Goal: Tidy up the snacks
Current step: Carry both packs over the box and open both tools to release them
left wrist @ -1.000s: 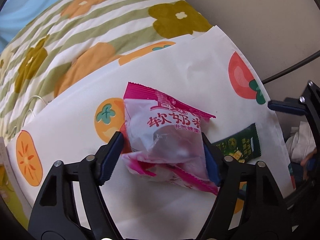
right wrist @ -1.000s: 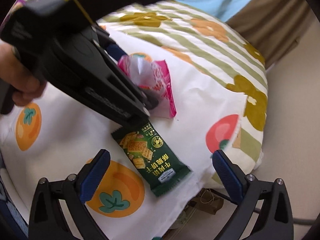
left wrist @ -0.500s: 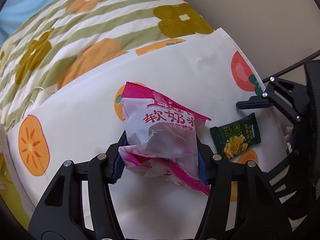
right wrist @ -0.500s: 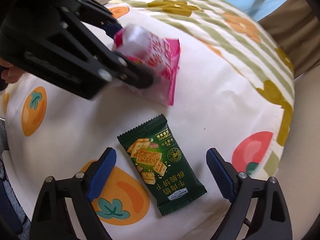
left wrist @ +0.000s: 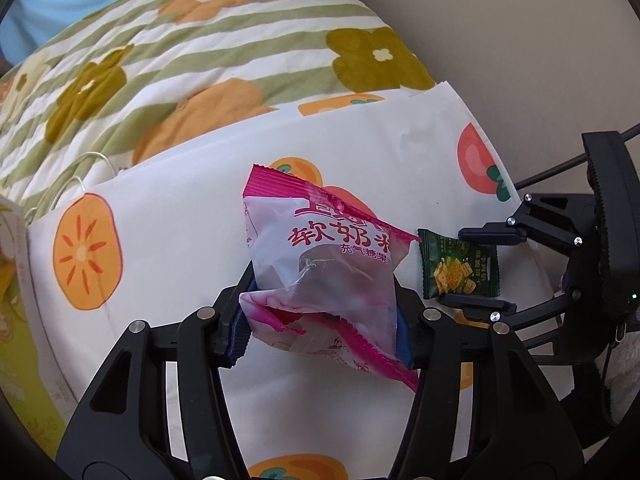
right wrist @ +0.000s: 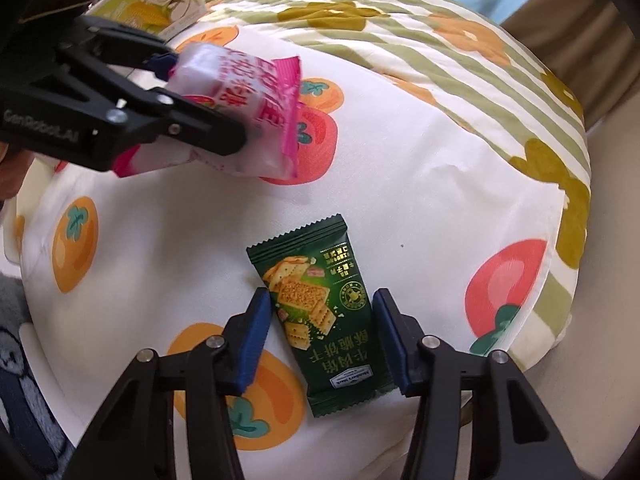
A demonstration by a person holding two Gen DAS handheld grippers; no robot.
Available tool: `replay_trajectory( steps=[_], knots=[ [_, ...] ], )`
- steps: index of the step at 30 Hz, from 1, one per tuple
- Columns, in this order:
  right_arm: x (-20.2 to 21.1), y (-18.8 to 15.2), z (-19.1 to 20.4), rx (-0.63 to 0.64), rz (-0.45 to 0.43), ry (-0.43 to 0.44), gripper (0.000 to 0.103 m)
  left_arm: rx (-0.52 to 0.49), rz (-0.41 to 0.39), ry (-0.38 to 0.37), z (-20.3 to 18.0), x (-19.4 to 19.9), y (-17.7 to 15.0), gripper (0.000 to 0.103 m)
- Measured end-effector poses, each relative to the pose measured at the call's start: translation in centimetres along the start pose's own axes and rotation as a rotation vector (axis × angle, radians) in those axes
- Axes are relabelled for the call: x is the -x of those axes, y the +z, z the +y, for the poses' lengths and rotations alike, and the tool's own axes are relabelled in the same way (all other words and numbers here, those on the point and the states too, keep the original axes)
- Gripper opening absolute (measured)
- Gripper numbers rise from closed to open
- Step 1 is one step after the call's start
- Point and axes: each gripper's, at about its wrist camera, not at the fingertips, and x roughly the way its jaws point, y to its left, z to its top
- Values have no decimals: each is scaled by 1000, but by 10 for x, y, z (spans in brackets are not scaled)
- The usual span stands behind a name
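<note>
A quilt [left wrist: 208, 52] with green stripes and orange and olive flowers covers the bed. A white cloth [right wrist: 420, 184] printed with persimmons lies over it. Beyond, a beige wall [left wrist: 520, 40] and brown curtain [right wrist: 580, 20], in daylight.

The right gripper [right wrist: 322, 334] now sits lower, its blue pads much narrower, bracketing the green cracker packet [right wrist: 320, 312] on both sides. The left gripper [left wrist: 322, 320] squeezes tighter on the pink candy bag [left wrist: 320, 276], now raised clear of the persimmon-print cloth [right wrist: 400, 168].
</note>
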Motion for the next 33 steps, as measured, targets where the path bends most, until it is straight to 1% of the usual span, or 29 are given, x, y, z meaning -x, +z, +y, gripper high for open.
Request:
replay_trajectory(
  steps=[5, 6, 9, 12, 16, 17, 18, 21, 23, 24, 27, 31, 33],
  knots=[
    [18, -2, 2, -105, -44, 7, 47, 23, -46, 0, 2, 29, -6, 52],
    [26, -1, 3, -131, -59, 1, 47, 28, -54, -3, 5, 34, -6, 52],
    [50, 2, 13, -172, -100, -34, 47, 56, -102, -15, 6, 63, -9, 52],
    [78, 8, 26, -195, -145, -63, 47, 77, -166, -13, 8, 101, -13, 52],
    [112, 18, 46, -208, -200, -77, 47, 110, -262, 7, 15, 158, -24, 52],
    [122, 23, 52, -206, -219, -80, 47, 129, -287, 13, 20, 177, -28, 52],
    [130, 28, 57, -205, -237, -80, 47, 141, -300, 15, 23, 186, -30, 52],
    [150, 48, 82, -204, -277, -80, 47, 190, -347, 28, 39, 226, -43, 52],
    [160, 57, 98, -186, -306, -62, 47, 217, -386, 65, 52, 255, -56, 52],
    [165, 63, 107, -170, -320, -59, 47, 225, -397, 76, 57, 262, -60, 52],
    [180, 89, 140, -126, -358, -41, 47, 276, -437, 112, 84, 294, -82, 52],
    [189, 120, 176, -104, -402, 0, 47, 349, -460, 132, 127, 319, -113, 52],
    [191, 138, 197, -101, -426, -7, 47, 369, -459, 148, 145, 325, -125, 52]
  ],
)
